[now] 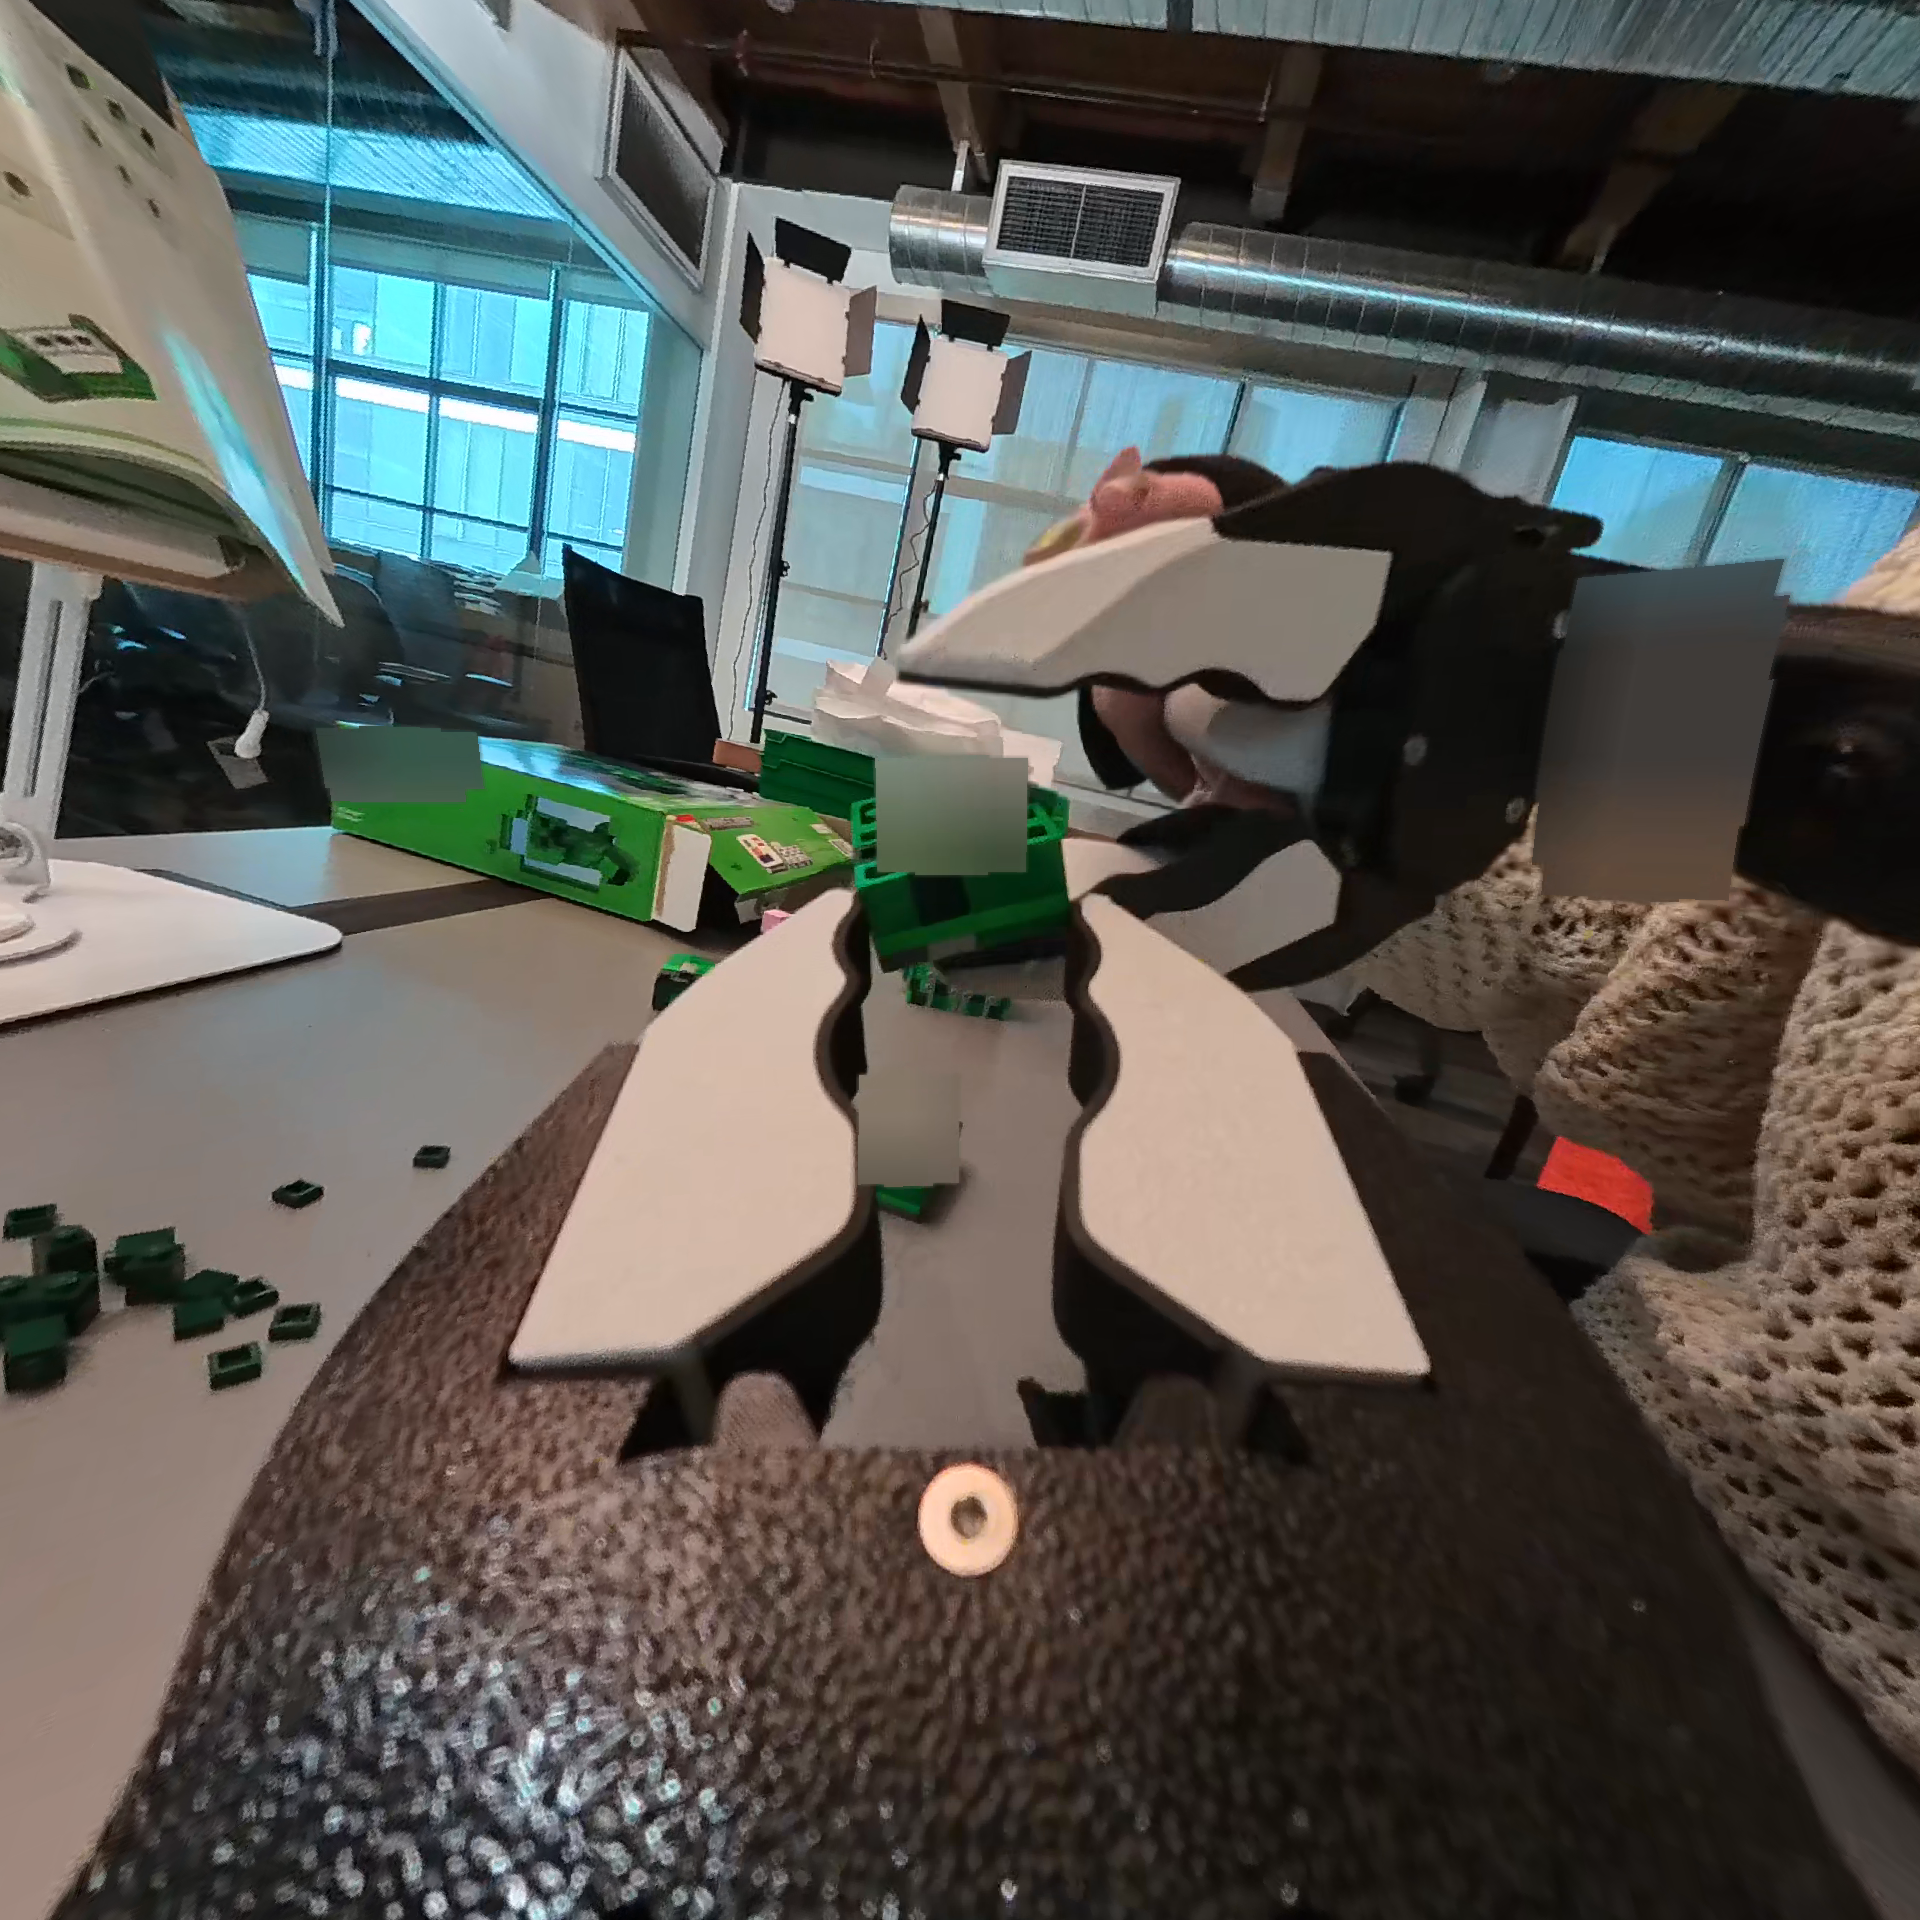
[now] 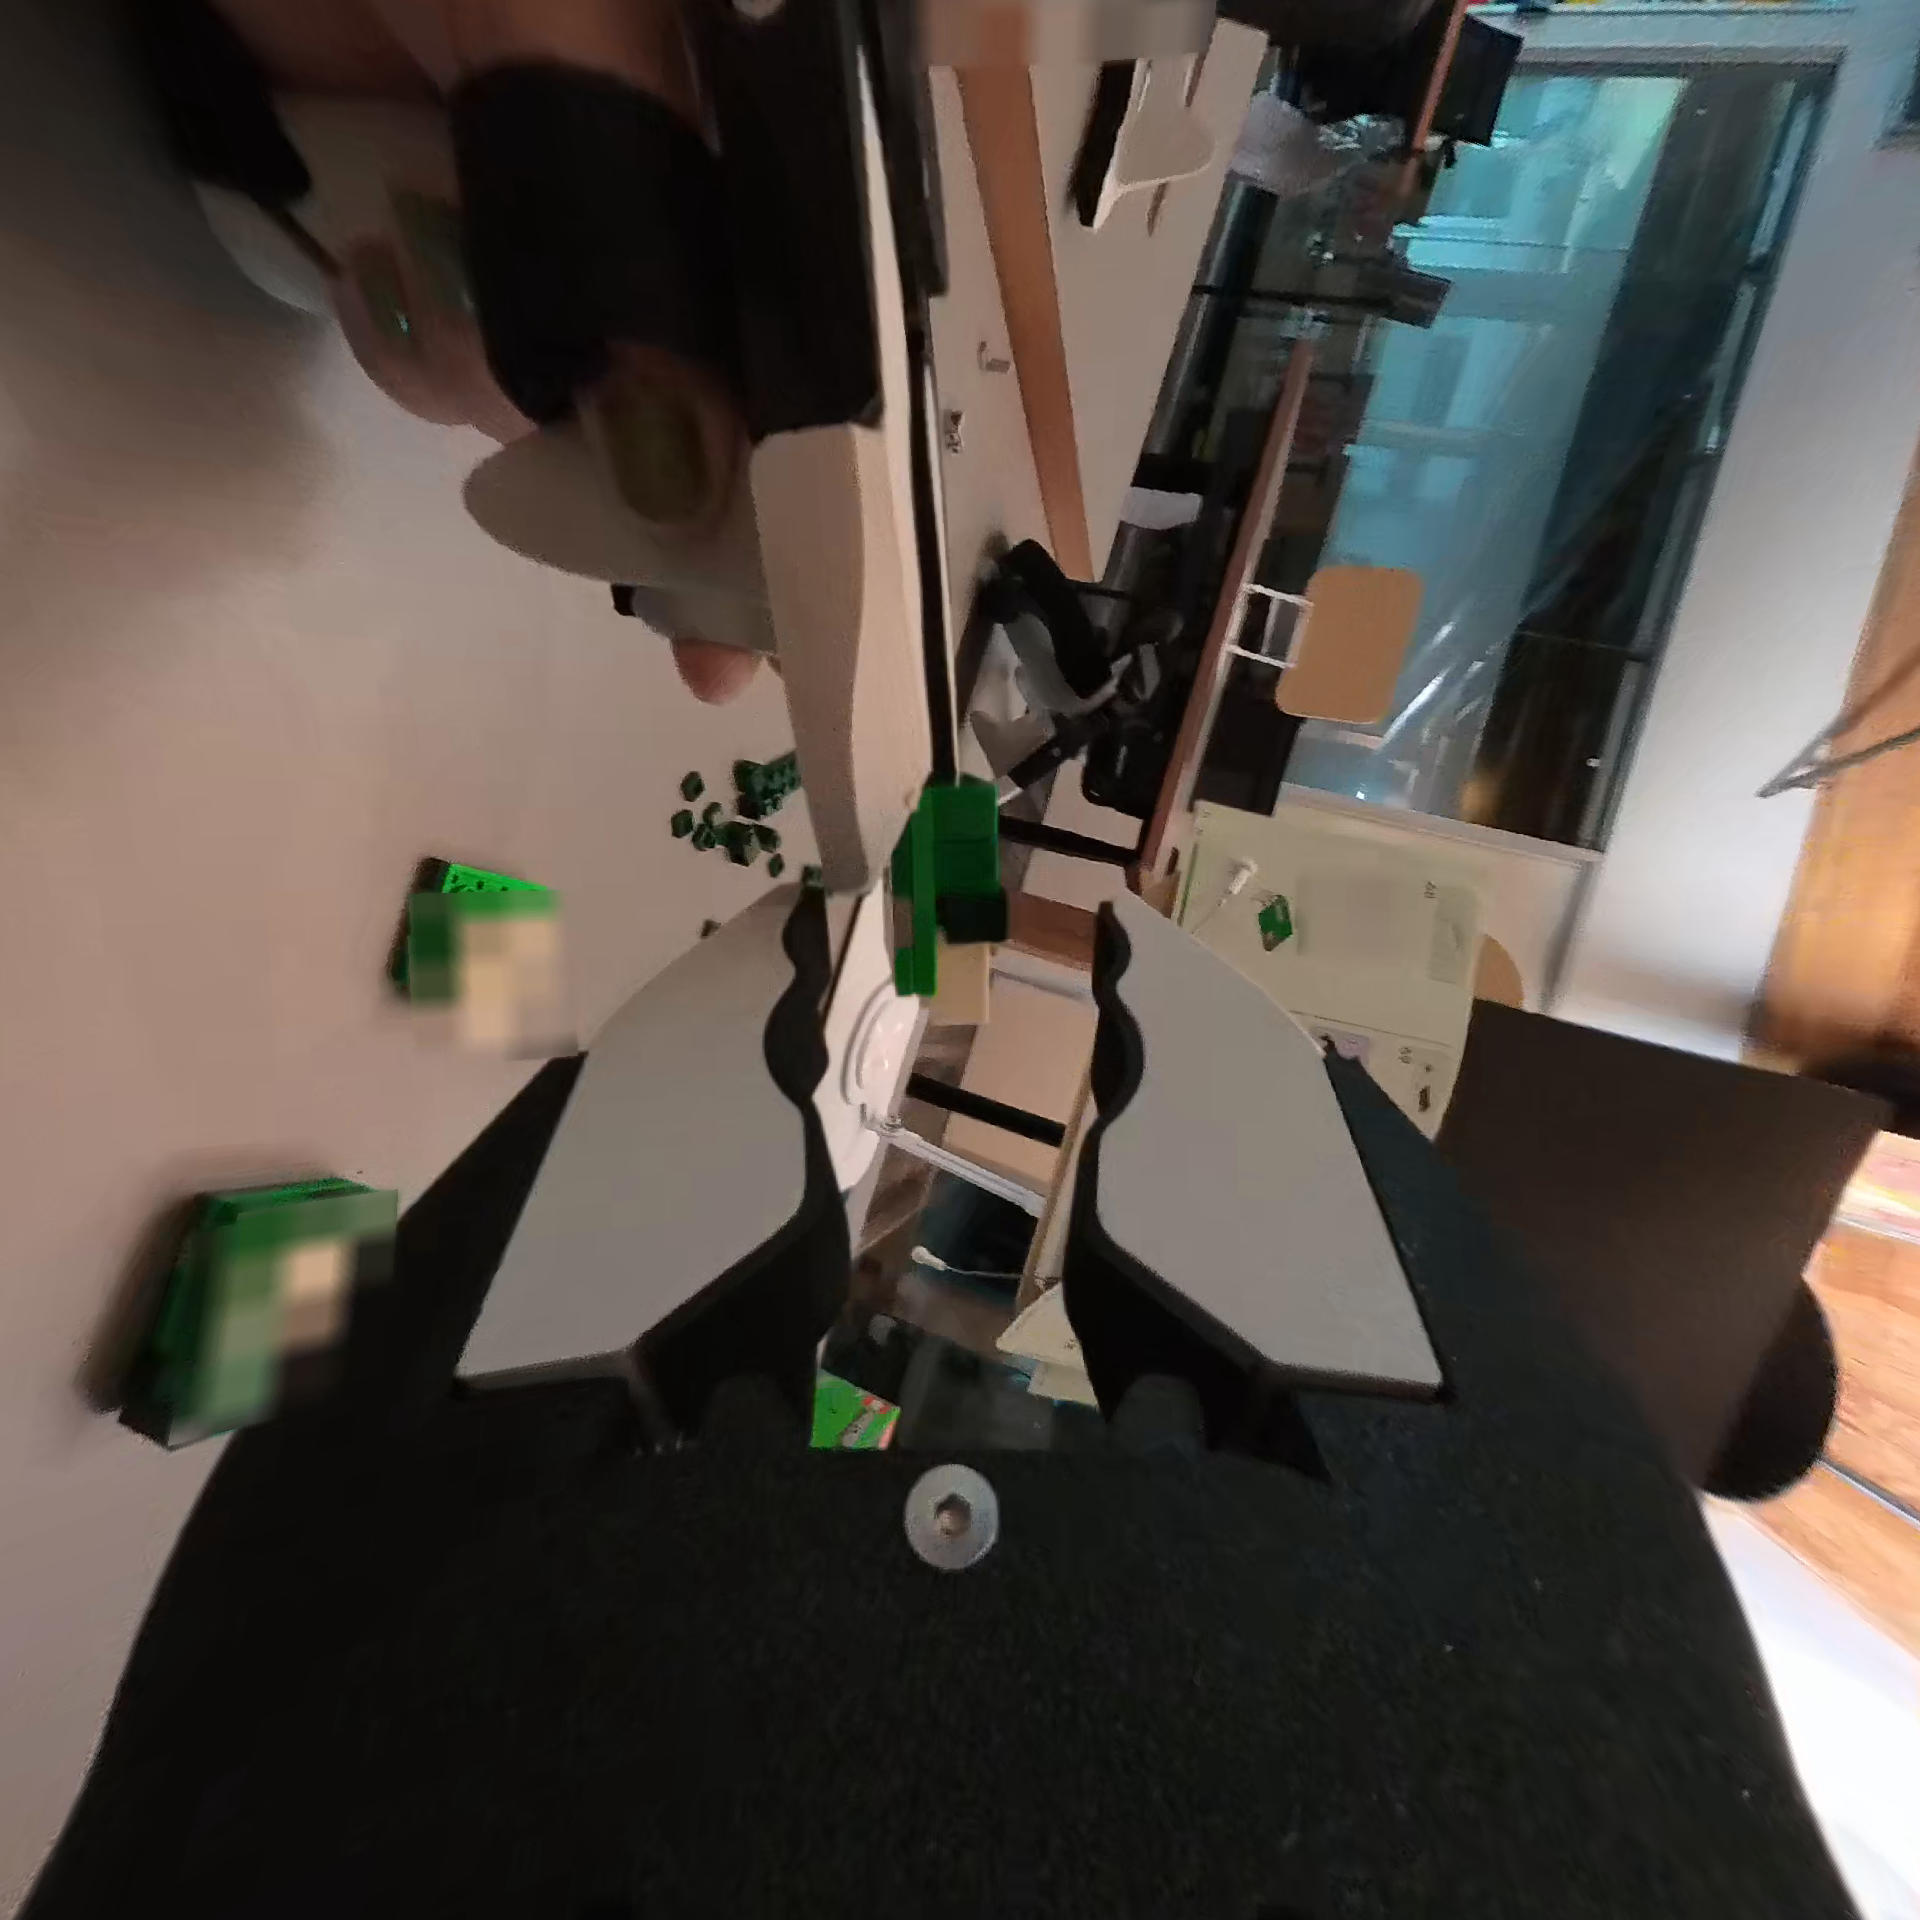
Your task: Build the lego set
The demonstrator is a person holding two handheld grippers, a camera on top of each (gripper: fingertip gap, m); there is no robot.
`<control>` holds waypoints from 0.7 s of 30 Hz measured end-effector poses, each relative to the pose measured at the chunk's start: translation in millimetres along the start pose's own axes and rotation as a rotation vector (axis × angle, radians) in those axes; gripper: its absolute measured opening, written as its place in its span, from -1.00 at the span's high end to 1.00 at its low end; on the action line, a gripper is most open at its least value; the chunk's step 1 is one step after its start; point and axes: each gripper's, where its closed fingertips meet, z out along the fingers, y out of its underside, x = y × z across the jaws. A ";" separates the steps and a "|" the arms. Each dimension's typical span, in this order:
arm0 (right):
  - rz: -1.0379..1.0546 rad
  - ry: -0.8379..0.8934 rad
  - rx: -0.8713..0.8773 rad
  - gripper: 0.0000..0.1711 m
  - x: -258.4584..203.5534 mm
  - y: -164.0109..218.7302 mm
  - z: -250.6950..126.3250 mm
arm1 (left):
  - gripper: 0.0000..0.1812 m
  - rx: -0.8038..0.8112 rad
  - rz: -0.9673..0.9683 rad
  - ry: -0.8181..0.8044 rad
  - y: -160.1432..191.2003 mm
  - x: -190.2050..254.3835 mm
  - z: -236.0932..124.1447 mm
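Observation:
My left gripper (image 1: pixel 968 914) is shut on a green lego assembly (image 1: pixel 966 894) and holds it above the table. In the right wrist view the same assembly (image 2: pixel 940 883) sits at the tip of the left gripper's finger (image 2: pixel 831 675), with a dark green and a tan part on its side. My right gripper (image 2: pixel 951 920) is open and empty, its tips on either side of the assembly and just short of it. In the left wrist view the right gripper (image 1: pixel 1013 774) comes in from the right with its jaws wide apart.
Loose dark green bricks (image 1: pixel 104 1288) lie on the grey table (image 1: pixel 364 1091) at the left. A green box (image 1: pixel 540 831) lies behind. An instruction booklet (image 1: pixel 125 312) stands on a white stand (image 1: pixel 156 935). Two more green builds (image 2: pixel 478 935) (image 2: pixel 260 1299) rest on the table. A knitted sleeve (image 1: pixel 1714 1247) is at the right.

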 end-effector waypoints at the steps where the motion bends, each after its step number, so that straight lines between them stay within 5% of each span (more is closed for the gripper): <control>1: -0.010 0.016 -0.010 0.46 0.7 0.1 1.5 | 0.61 -0.002 -0.001 0.000 0.3 0.0 0.2; 9: -0.062 0.049 -0.057 0.71 -1.0 3.6 7.5 | 0.61 0.001 -0.002 -0.014 -0.2 -1.6 -0.1; 21: -0.060 0.060 -0.075 0.78 -5.5 8.2 8.2 | 0.62 -0.052 0.041 -0.045 7.6 -4.2 1.3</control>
